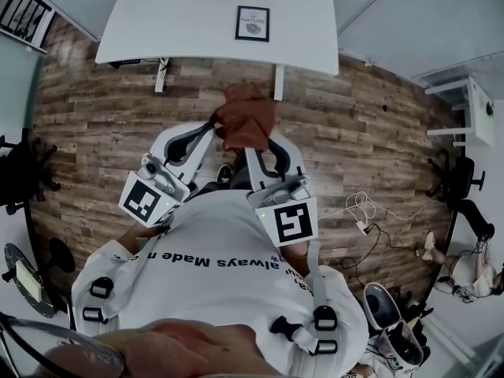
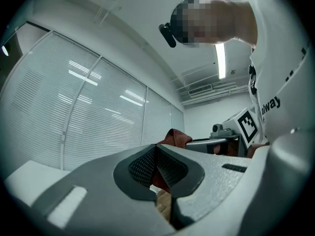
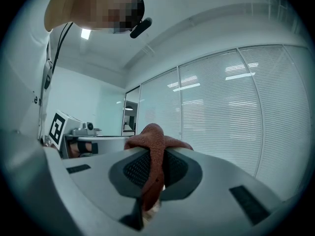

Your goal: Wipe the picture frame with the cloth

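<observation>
A black picture frame [image 1: 252,23] with a white print lies on the white table [image 1: 173,14] ahead of me. I hold a reddish-brown cloth [image 1: 248,113] bunched up over the wooden floor, short of the table. My right gripper [image 1: 261,142] is shut on the cloth, which hangs between its pads in the right gripper view [image 3: 152,154]. My left gripper [image 1: 213,128] meets the cloth's left edge, its jaws shut with red fabric [image 2: 174,136] showing between and behind them. Both gripper views point upward at the ceiling and window blinds, so the frame is hidden there.
The table's legs [image 1: 278,81] stand just beyond the cloth. A power strip with loose cables [image 1: 362,215] lies on the floor to the right. Office chairs [image 1: 465,179] and a white shelf [image 1: 472,116] stand farther right, and a dark chair [image 1: 20,172] at the left.
</observation>
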`<state>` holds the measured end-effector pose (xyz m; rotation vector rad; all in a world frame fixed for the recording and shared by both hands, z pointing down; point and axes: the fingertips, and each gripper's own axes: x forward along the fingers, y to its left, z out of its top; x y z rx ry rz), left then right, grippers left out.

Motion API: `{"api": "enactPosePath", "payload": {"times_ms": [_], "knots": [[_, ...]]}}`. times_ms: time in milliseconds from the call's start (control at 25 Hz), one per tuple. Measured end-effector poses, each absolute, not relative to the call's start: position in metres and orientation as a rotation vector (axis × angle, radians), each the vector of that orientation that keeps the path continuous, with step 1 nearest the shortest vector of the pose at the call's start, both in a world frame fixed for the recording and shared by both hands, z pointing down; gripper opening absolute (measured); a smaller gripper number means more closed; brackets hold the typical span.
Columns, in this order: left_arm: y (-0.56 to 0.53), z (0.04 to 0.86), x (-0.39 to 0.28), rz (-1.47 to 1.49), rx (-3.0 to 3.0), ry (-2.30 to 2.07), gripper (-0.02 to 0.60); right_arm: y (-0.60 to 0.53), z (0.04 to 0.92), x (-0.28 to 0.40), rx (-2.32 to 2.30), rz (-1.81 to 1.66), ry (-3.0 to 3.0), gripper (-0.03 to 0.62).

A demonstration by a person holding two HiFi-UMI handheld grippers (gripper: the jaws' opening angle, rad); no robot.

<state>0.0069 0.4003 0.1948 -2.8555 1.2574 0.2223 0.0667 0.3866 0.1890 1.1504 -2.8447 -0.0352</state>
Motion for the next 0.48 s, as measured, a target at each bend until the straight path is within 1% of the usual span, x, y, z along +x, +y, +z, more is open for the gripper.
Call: {"api": "enactPosePath", "payload": {"times_ms": [480], "knots": [[0.319,0.195,0.036,0.188,-2.855,1.26,0.003,0.306,0.191,0.097,1.16,-0.023,-2.856,0.015]]}}
